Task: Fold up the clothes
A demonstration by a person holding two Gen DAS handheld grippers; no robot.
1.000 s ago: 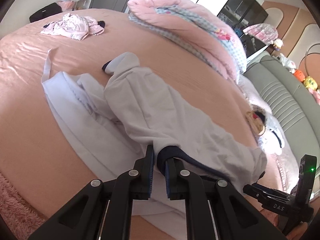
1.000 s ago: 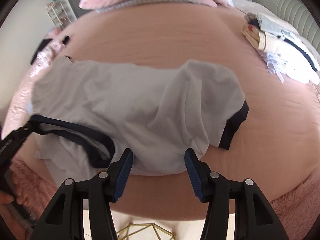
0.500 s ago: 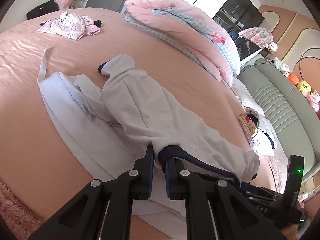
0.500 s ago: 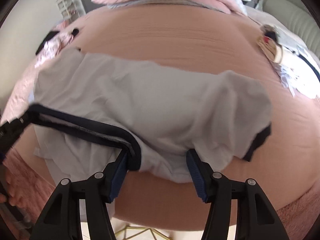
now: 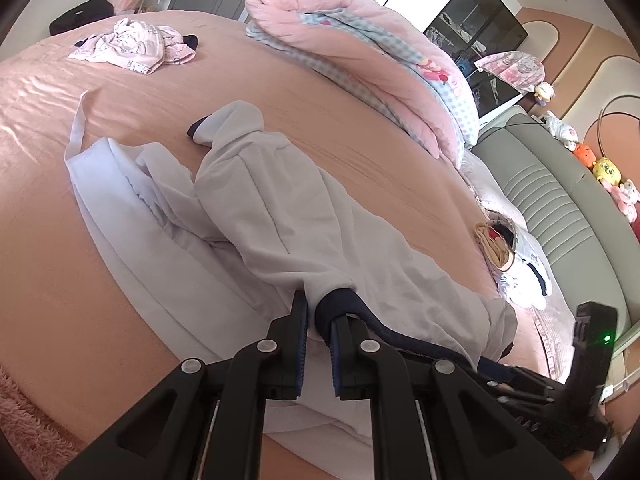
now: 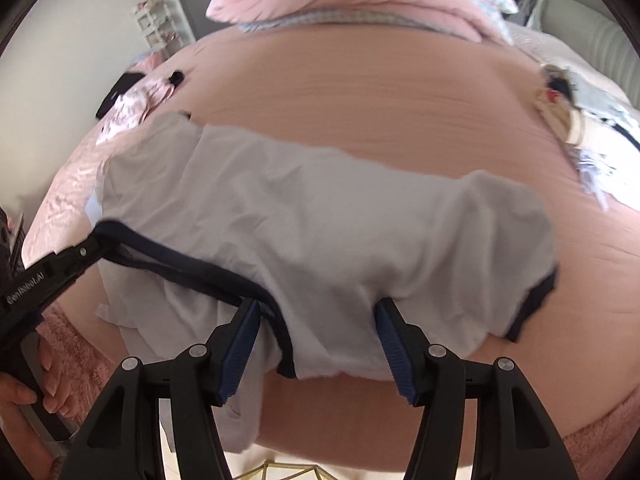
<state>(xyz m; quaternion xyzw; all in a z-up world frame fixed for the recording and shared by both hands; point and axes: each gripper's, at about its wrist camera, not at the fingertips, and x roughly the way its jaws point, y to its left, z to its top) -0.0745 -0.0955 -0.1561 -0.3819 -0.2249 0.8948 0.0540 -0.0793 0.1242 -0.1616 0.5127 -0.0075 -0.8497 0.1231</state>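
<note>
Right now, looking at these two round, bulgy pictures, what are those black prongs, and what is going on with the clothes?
No robot here: a person holds a hand-operated grasping tool in each hand, each with a wide-angle camera looking along its two fingers. One picture is from the left tool, the other from the right tool.

A pale grey garment with dark navy trim lies across the pink bed sheet, partly over a white cloth. The left tool is clamped on the navy band. The right tool's jaws are apart, straddling the garment's near edge without pinching it.

Further off lie a crumpled pink printed garment, a rolled pink quilt and a small pile of clothes.
</note>
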